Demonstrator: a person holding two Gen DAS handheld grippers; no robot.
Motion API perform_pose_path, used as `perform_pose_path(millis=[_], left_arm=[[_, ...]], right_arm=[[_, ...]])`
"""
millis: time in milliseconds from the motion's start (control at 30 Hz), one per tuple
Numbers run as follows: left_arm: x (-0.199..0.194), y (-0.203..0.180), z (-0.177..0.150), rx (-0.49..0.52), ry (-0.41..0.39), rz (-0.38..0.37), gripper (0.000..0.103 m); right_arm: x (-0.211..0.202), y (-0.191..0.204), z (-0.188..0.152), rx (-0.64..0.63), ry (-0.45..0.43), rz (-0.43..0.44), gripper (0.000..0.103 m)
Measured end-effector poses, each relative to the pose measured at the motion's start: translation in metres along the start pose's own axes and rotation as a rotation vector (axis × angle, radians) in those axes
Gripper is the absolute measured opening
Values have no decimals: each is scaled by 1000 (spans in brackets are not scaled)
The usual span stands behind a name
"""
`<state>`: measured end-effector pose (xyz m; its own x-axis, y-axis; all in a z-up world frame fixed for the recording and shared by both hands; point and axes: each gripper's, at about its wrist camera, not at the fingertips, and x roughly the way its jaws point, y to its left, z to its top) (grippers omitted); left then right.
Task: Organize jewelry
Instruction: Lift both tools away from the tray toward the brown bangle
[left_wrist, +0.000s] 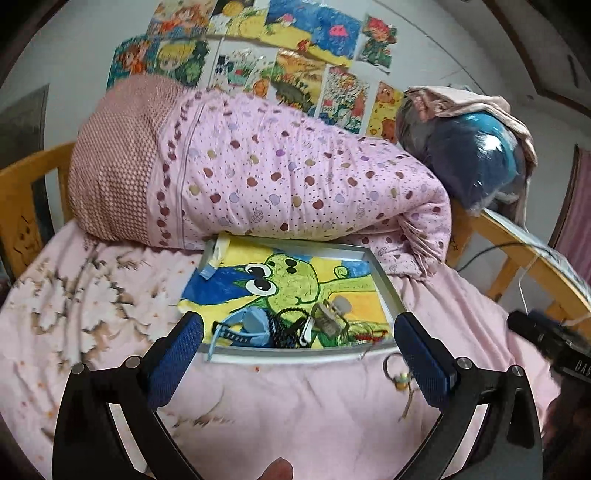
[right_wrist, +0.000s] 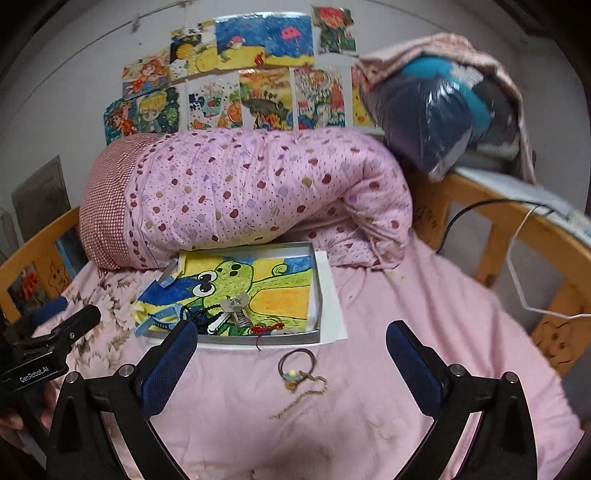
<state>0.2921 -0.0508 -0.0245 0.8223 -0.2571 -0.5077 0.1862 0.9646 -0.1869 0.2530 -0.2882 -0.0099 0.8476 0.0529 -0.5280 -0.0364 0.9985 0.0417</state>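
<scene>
Nearest, on the pink bedsheet (right_wrist: 369, 406) just before the tray's front edge, lies a dark hair tie (right_wrist: 297, 360) with a small pale bead, touching a thin beaded chain (right_wrist: 299, 400) that trails toward the viewer. Beyond it, a shallow white tray (right_wrist: 258, 341) lined with a green cartoon drawing holds a tangle at its front edge: a blue strap (left_wrist: 236, 334), black beads (left_wrist: 284, 326), a grey hair claw (right_wrist: 234, 306), and something red. Both tools hang above the sheet, angled downward toward the tray. The left gripper (left_wrist: 297, 354) and right gripper (right_wrist: 291, 360) each stand wide apart, holding nothing. Behind the tray's far edge rests a rolled pink quilt (right_wrist: 240, 199).
</scene>
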Motion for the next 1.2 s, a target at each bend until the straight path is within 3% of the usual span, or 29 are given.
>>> perform_pose_path(millis=[133, 300, 633, 933, 1200], left_arm=[[-27, -12, -9, 103, -43, 42, 101], [-56, -14, -25, 136, -67, 65, 101], [-95, -20, -63, 128, 17, 75, 101], [-111, -31, -81, 132, 92, 69, 101], [-101, -42, -98, 200, 170, 73, 101]], right_arm=[[-21, 0, -10, 30, -3, -1, 103], [-45, -7, -24, 103, 19, -11, 103], [-70, -16, -56, 178, 136, -13, 103], [-65, -22, -73, 233, 255, -30, 103], [-39, -43, -79, 362, 406, 67, 103]])
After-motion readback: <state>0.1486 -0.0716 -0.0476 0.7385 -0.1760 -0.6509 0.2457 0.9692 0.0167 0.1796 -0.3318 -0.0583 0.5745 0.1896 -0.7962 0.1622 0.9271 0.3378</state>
